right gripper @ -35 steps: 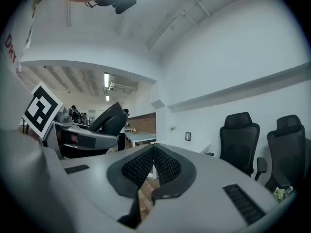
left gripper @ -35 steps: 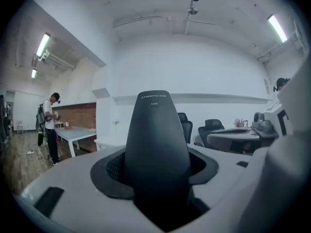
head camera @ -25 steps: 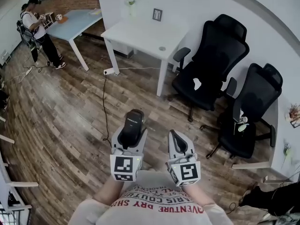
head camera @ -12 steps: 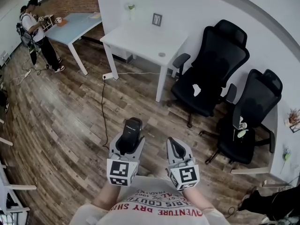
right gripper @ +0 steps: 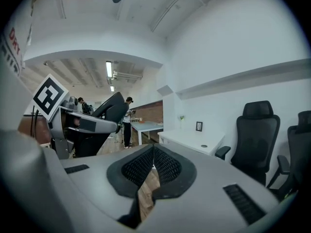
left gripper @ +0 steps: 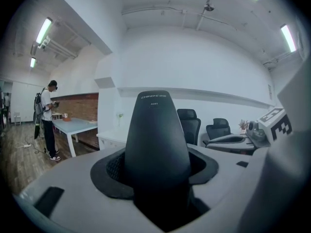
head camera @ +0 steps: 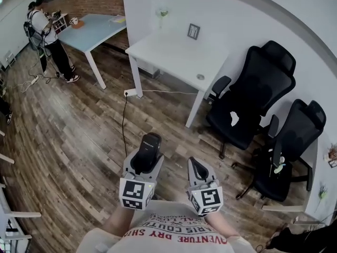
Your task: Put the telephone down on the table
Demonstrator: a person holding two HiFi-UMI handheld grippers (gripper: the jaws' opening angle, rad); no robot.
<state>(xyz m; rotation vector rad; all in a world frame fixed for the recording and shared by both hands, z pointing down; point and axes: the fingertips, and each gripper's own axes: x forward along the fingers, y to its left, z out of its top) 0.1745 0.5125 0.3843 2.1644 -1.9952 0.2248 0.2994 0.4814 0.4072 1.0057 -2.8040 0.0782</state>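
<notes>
A black telephone handset [head camera: 150,144] stands upright between the jaws of my left gripper [head camera: 144,162], which is shut on it. In the left gripper view the telephone [left gripper: 156,140] fills the middle and hides the gap of the left gripper [left gripper: 156,188]. My right gripper [head camera: 196,167] is beside it, shut with nothing held. In the right gripper view its pads [right gripper: 165,165] meet at the tips. Both are held close to my chest, above the wooden floor. The white table [head camera: 174,51] stands ahead by the wall, well beyond the grippers.
Two black office chairs [head camera: 253,99] [head camera: 295,136] stand right of the white table. A cable [head camera: 124,125] runs over the floor to a power strip [head camera: 130,93]. A person [head camera: 45,30] stands at a blue table [head camera: 95,28] far left.
The head view has shifted: the white table and chairs now sit further right and lower in it. Both grippers keep their posture, the telephone still gripped in the left one.
</notes>
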